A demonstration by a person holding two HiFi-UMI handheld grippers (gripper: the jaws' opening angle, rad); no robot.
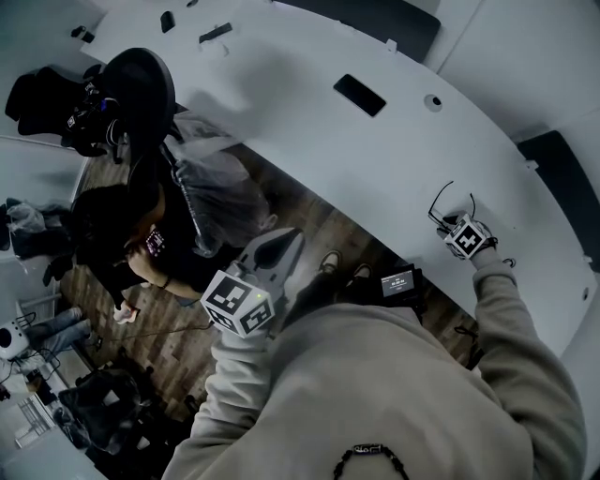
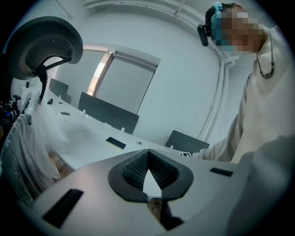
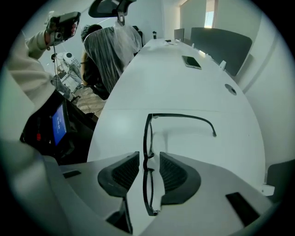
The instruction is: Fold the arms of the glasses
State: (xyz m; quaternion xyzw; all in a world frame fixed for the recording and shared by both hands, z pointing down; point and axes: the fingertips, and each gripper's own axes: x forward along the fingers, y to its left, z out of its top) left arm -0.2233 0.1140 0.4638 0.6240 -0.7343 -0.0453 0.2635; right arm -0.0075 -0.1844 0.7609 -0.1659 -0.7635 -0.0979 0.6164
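A long, curved white surface (image 1: 309,141) crosses the room. It carries a dark phone (image 1: 359,95) and has a round cable hole (image 1: 432,102); dark screens (image 1: 370,19) stand along its far edge. Off its near edge lies a wood floor (image 1: 309,230), with a plastic-draped chair (image 1: 211,192) and a seated person (image 1: 122,234). Beyond the surface are white walls (image 2: 184,69) and a lit window (image 2: 126,85)

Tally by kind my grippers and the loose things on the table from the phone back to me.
Glasses: 1
Phone: 1
Grippers: 2 (left gripper shut and empty; right gripper open, with the front of the glasses between its jaws)
Total: 4
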